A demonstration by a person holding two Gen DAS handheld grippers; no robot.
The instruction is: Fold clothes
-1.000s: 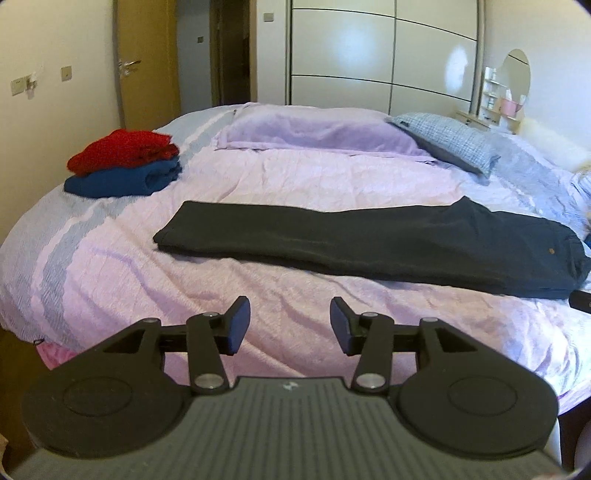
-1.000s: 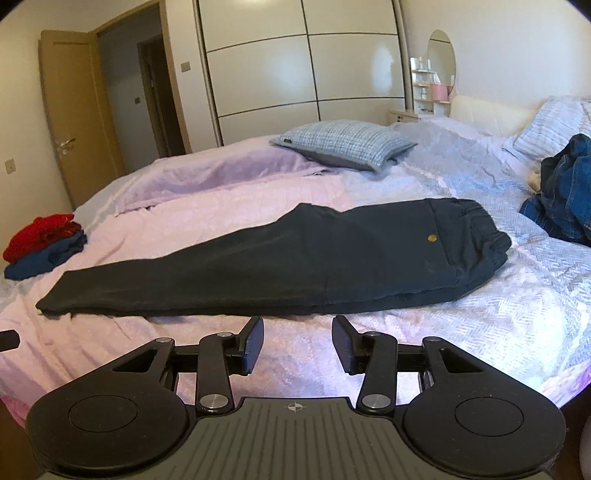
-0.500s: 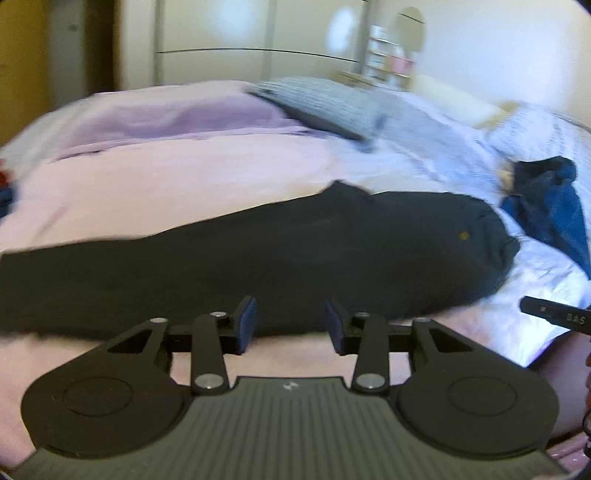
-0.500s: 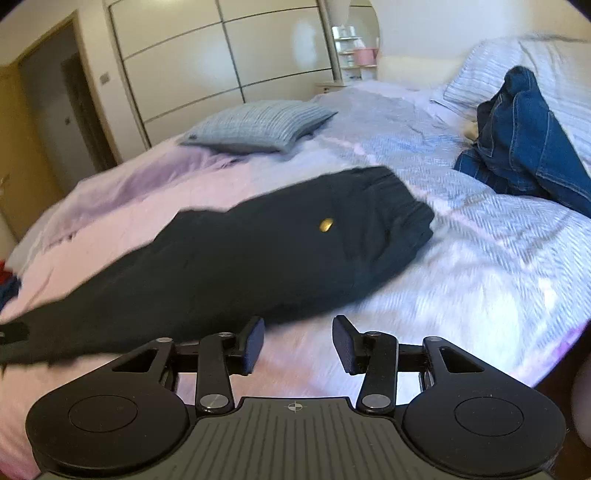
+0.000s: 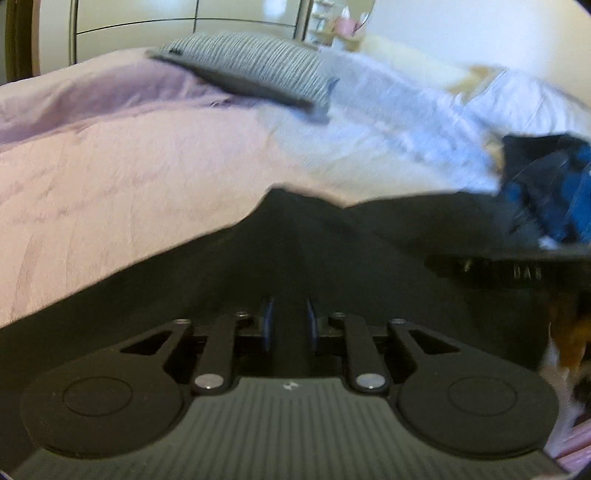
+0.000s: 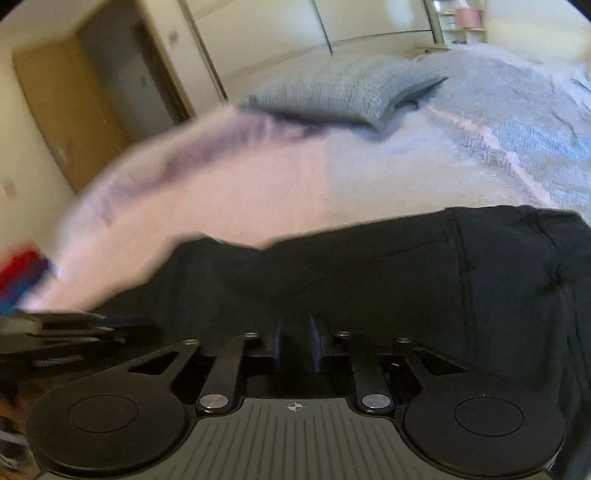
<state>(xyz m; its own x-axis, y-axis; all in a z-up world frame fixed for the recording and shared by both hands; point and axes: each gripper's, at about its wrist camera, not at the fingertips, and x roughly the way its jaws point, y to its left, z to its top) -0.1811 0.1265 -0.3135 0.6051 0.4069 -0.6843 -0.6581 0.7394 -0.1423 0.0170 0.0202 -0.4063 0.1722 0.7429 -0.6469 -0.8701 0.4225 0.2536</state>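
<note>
My left gripper (image 5: 288, 325) and right gripper (image 6: 297, 343) each pinch the long black cotton trousers (image 6: 369, 280) on the pink quilted bedcover (image 5: 129, 166), jaws clenched.

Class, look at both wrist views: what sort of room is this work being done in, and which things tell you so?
A bedroom, most likely. A wide bed with a pink cover fills both views, a grey pillow lies on it, and a wardrobe with pale sliding doors stands behind. Black trousers lie on the bed.

black trousers (image 6: 369, 280) | lying flat on pink bedcover (image 6: 240, 192) | waistband right, near edge raised
</note>
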